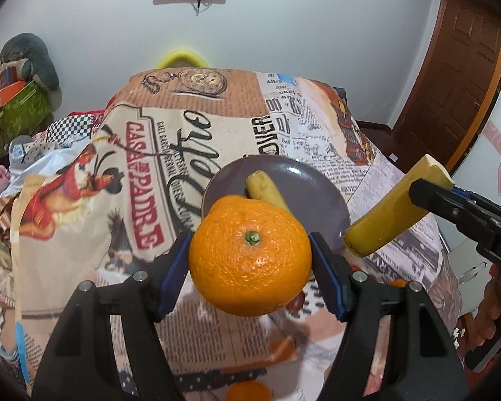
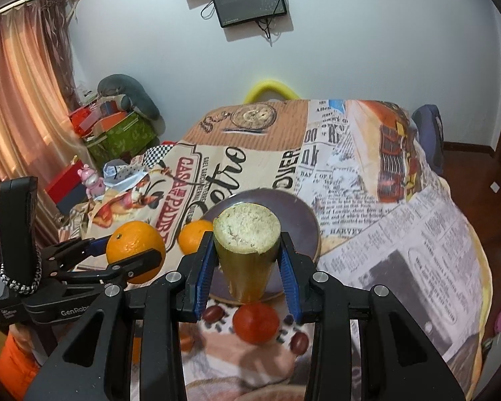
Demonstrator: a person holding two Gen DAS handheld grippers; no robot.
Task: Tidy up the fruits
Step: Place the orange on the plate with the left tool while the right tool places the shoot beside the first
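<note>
left claw point(image 1: 250, 260): pinches the orange point(image 1: 249, 255) across its widest part, lower centre of the left wrist view, lifted off the table point(image 1: 83, 234).
orange handling: firm, round, waxy; likely to roll out unless gripped on the equator.
plate point(image 1: 304, 180): centre of view, a banana piece point(image 1: 267, 192) and a second orange point(image 2: 195, 235) on or at its rim.
right claw point(image 2: 247, 260): pinches a cut banana point(image 2: 247, 250) mid-length, cut end toward the camera.
banana handling: soft, bruises easily; light squeeze only.
</note>
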